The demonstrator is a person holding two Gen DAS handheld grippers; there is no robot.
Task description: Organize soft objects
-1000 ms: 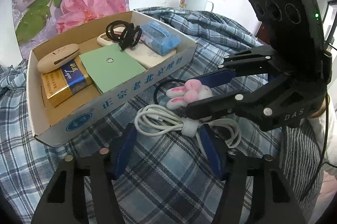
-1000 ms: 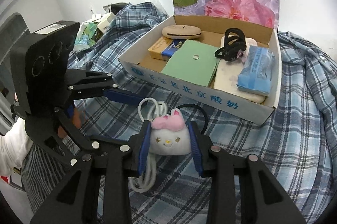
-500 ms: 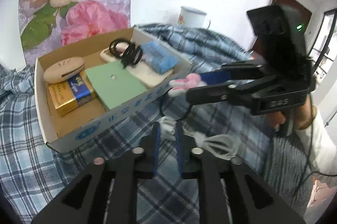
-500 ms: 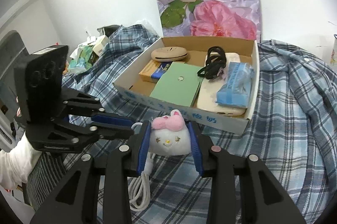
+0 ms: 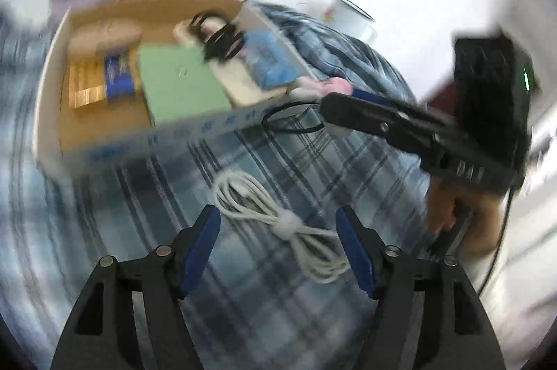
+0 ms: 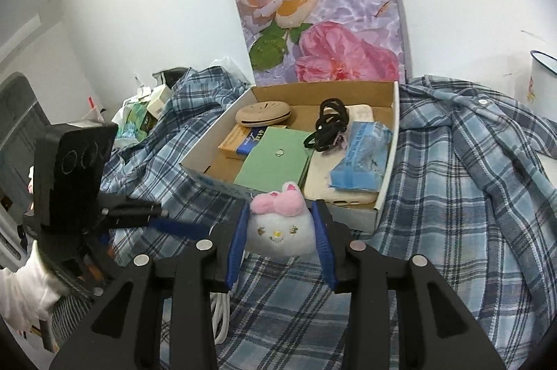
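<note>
My right gripper (image 6: 281,215) is shut on a small white plush toy (image 6: 278,230) with pink ears, held above the plaid cloth just in front of the cardboard box (image 6: 386,185). The left wrist view is blurred; it shows the toy's pink ears (image 5: 336,86) at the box's near corner. My left gripper (image 5: 277,215) points down at a bundled white cable (image 5: 250,199) lying on the cloth. Its jaws are opening, and the cable lies between them without touching the pads.
The box holds a green notebook (image 6: 278,161), a blue tissue pack (image 6: 362,161), black hair ties (image 6: 329,122), a beige case and a yellow-blue packet. A floral panel (image 6: 320,4) leans behind it. An enamel mug (image 6: 543,81) stands at the right and clutter (image 6: 146,112) at the left.
The left jaws closed at the white cable, then spread apart again, and the left view rolled. The right gripper carried the plush toy up off the cloth, towards the box's front wall.
</note>
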